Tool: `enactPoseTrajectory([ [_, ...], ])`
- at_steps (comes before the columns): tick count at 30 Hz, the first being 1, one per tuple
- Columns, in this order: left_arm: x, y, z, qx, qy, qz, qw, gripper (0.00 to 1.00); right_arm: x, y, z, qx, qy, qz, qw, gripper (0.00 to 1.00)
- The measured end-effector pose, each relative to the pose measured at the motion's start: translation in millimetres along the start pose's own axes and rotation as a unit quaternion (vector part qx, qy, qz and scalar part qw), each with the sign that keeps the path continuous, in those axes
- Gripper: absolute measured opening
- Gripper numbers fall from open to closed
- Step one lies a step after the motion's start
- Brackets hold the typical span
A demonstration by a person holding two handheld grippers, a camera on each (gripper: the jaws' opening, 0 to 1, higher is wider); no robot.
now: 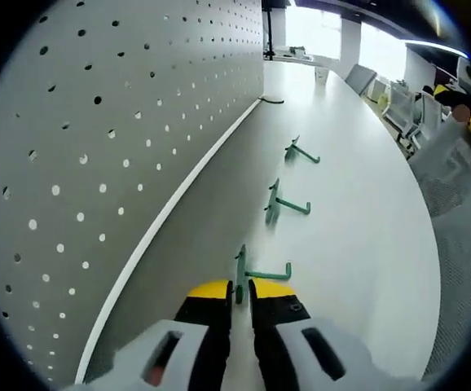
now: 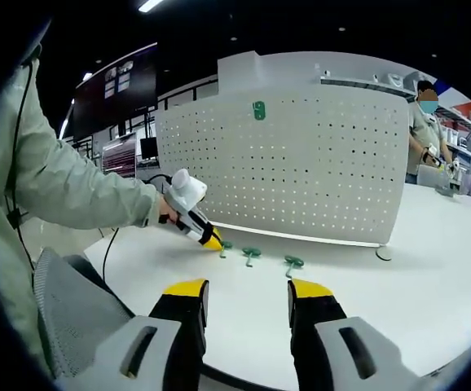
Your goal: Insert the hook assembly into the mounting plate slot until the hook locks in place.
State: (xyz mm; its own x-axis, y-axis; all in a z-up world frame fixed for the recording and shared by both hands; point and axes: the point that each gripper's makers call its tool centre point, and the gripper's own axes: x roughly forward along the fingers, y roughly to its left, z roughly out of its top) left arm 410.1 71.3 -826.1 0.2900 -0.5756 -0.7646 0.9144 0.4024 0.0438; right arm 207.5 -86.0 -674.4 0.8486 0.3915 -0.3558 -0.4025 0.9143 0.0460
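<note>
Three green hooks lie in a row on the white table (image 1: pixel 366 228) beside the pegboard (image 1: pixel 97 138), seen up close in the left gripper view. The left gripper (image 1: pixel 241 293) has its jaws nearly closed around the nearest hook (image 1: pixel 256 275) at lower centre; the middle hook (image 1: pixel 280 204) and far hook (image 1: pixel 299 151) lie beyond. The right gripper view (farther back) shows a mounted green piece (image 2: pixel 258 109) high on the board, and the right gripper (image 2: pixel 248 295) wide open, empty.

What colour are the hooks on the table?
Green hooks, clearest in the left gripper view.
</note>
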Motion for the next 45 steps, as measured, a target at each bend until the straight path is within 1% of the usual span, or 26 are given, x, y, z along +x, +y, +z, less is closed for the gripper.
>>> enactPoseTrajectory([
  [3,1,-0.8,1.4,-0.002,-0.001,0.007,1.0000,0.04,0,0,0.2,0.001,-0.001,0.000,1.0000,0.37],
  [5,1,-0.1,2.0,-0.012,-0.007,0.015,0.9998,0.04,0,0,0.5,0.001,-0.002,0.000,1.0000,0.37],
  [6,1,0.3,1.8,-0.027,-0.009,0.022,0.9994,0.03,0,0,0.4,0.000,-0.002,0.000,1.0000,0.37],
  [8,1,-2.0,1.2,-0.035,-0.008,0.020,0.9992,0.03,0,0,0.5,-0.001,-0.002,0.000,1.0000,0.37],
  [9,0,-2.2,0.4,-0.037,-0.007,0.024,0.9990,0.03,0,0,0.6,0.000,-0.002,0.000,1.0000,0.37],
  [13,-2,-3.2,-2.0,-0.030,-0.003,0.046,0.9985,0.03,-1,1,1.0,-0.002,-0.004,0.000,1.0000,0.37],
  [16,-3,-4.3,-4.6,-0.023,-0.007,0.059,0.9980,0.03,-1,1,1.0,0.000,-0.004,0.001,1.0000,0.37],
  [17,-6,-3.8,-5.3,-0.026,-0.011,0.066,0.9974,0.03,-1,1,1.3,0.000,-0.005,0.001,1.0000,0.37],
  [21,-14,-7.6,-5.7,-0.051,-0.028,0.070,0.9958,0.03,-1,2,1.3,-0.003,-0.005,0.002,1.0000,0.37],
  [26,-26,-13.4,-4.7,-0.063,-0.045,0.079,0.9939,0.03,-1,2,1.5,-0.004,-0.005,0.004,1.0000,0.37],
  [33,-47,-23.8,5.9,-0.078,-0.081,0.089,0.9896,0.03,-1,5,1.1,-0.015,-0.005,0.008,0.9998,0.37],
  [40,-64,-31.6,11.2,-0.085,-0.102,0.099,0.9862,0.03,-3,6,2.5,-0.018,-0.011,0.008,0.9998,0.37],
  [45,-79,-33.2,20.3,-0.096,-0.128,0.115,0.9803,0.03,-3,7,3.6,-0.021,-0.014,0.009,0.9996,0.37],
])
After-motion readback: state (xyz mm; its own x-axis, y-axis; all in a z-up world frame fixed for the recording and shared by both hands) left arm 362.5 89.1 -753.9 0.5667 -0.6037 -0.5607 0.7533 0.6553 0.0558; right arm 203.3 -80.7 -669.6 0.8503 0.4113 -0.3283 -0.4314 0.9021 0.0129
